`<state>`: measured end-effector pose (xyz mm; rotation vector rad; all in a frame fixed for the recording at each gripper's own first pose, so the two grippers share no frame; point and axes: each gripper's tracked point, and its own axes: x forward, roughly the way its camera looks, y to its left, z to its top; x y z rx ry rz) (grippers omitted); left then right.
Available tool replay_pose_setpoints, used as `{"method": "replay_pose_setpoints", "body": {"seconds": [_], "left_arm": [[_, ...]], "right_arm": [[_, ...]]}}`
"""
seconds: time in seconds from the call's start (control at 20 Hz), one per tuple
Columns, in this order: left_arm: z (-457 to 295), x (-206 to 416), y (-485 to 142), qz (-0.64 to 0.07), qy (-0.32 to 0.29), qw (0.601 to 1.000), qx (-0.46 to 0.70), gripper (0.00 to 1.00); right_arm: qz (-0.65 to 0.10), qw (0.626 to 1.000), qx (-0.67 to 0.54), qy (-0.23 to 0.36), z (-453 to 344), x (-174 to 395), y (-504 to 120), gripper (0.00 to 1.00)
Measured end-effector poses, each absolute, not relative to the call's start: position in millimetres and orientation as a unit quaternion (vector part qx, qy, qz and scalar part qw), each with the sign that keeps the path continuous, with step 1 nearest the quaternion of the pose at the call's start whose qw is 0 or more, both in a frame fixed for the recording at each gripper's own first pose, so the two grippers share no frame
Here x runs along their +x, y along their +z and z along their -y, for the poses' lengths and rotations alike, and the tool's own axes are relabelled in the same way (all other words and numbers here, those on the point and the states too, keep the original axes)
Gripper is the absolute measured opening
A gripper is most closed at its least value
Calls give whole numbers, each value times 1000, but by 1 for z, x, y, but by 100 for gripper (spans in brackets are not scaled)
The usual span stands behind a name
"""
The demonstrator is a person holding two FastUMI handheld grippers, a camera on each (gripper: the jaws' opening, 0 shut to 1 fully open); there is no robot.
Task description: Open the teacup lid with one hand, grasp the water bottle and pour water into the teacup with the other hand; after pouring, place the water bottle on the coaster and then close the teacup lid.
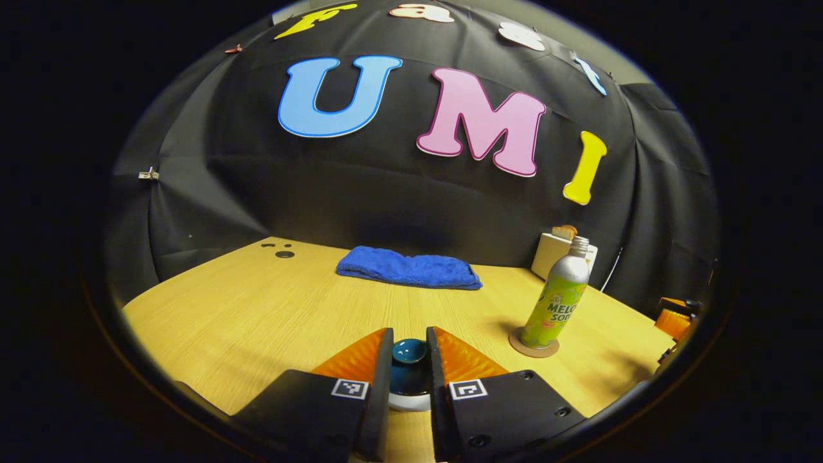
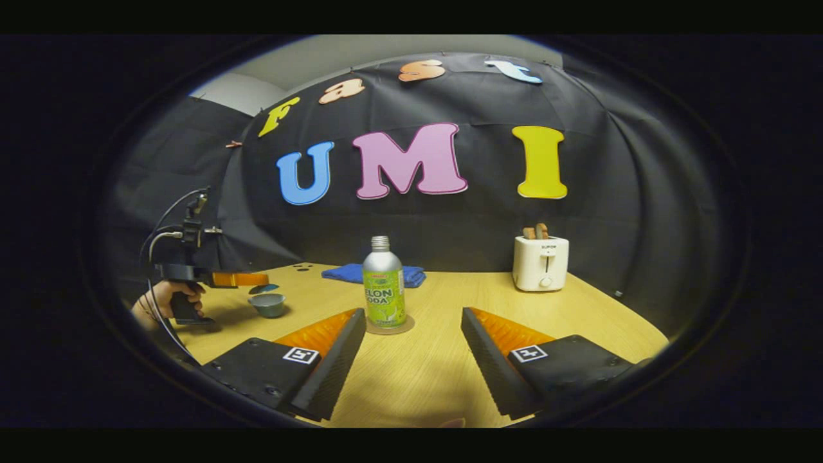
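tongs on my left (image 1: 409, 360) are clenched on the knob of the teacup lid (image 1: 409, 352), both fingers pressing it. from the right gripper view i see the left tongs (image 2: 257, 280) holding the lid (image 2: 263, 289) in the air just above the open teacup (image 2: 268, 305), apart from its rim, with a hand (image 2: 168, 297) on the grip. my right tongs (image 2: 411, 350) are released, jaws spread wide, low over the table (image 2: 418, 379) and near the water bottle (image 2: 384, 283) without touching it. the bottle stands upright on the coaster (image 2: 388, 329) in the middle of the table. a blue towel (image 1: 409, 268) lies folded by the back wall, and a white toaster (image 2: 541, 262) sits at the far right.
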<state>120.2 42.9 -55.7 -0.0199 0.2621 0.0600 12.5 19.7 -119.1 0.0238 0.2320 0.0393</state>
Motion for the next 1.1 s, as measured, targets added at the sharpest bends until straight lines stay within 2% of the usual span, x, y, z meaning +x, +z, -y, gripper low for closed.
{"method": "replay_pose_setpoints", "body": {"seconds": [0.5,0.6,0.65,0.9,1.05,1.1], "left_arm": [[-36,121,-71,-143,35,989,9,31],[-32,123,-74,-146,32,989,18,35],[-31,123,-75,-148,33,988,27,31],[-29,123,-80,-155,44,985,65,31],[-28,122,-82,-156,50,984,75,33],[-28,122,-81,-156,52,983,77,36]], "right_arm": [[-110,993,31,27,-20,11,-116,92],[-108,993,35,28,-19,10,-116,92],[-107,993,35,27,-19,10,-115,92],[-105,993,39,30,-19,10,-114,93],[-103,993,40,29,-18,11,-113,93],[-102,994,41,29,-18,11,-113,93]]}}
